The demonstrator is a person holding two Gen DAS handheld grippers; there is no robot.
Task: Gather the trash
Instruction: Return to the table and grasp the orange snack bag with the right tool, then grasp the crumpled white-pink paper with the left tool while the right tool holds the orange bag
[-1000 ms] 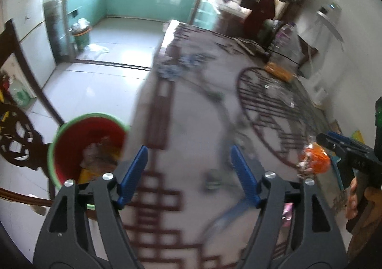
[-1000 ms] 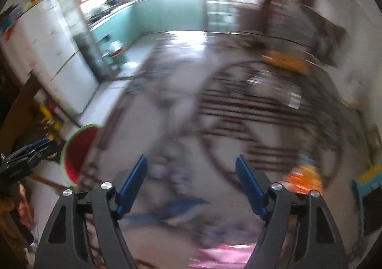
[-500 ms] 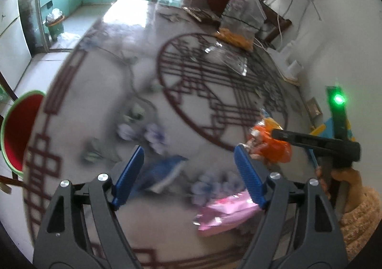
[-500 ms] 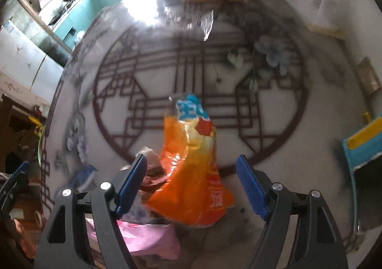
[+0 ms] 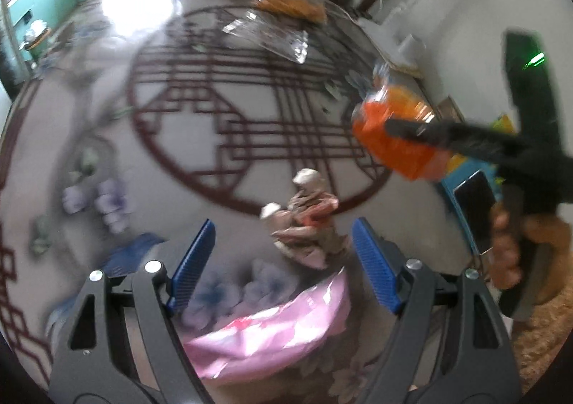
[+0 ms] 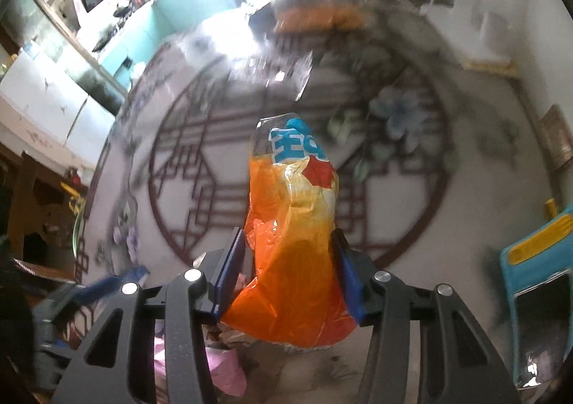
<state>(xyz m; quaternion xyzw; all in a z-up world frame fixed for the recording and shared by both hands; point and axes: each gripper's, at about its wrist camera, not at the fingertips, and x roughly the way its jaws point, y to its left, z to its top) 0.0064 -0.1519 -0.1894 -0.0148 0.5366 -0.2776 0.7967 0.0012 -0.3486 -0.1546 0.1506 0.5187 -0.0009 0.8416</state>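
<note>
Two hand-held grippers are working over a patterned tabletop (image 5: 250,153) strewn with wrappers.

Right hand-held gripper (image 6: 290,271): its jaws have just been closing and are now pinching an orange snack bag (image 6: 293,243) at its lower half. The bag is standing with its long axis running away from the camera along the fingers, its blue-lettered top end pointing toward the far side of the tabletop. In the left wrist view the same orange snack bag (image 5: 397,135) is sitting at the right of the tabletop, clamped in the dark jaws of the right hand-held gripper (image 5: 404,128).

Left hand-held gripper (image 5: 283,253): jaws are standing wide apart, gripping nothing. A crumpled brownish wrapper (image 5: 308,225) is lying between and just beyond the blue fingers, not touching either pad. A pink wrapper (image 5: 272,328) is lying nearer the camera, its long axis running roughly crosswise to the fingers.

A clear plastic wrapper (image 5: 272,35) is lying well apart, toward the far side.
</note>
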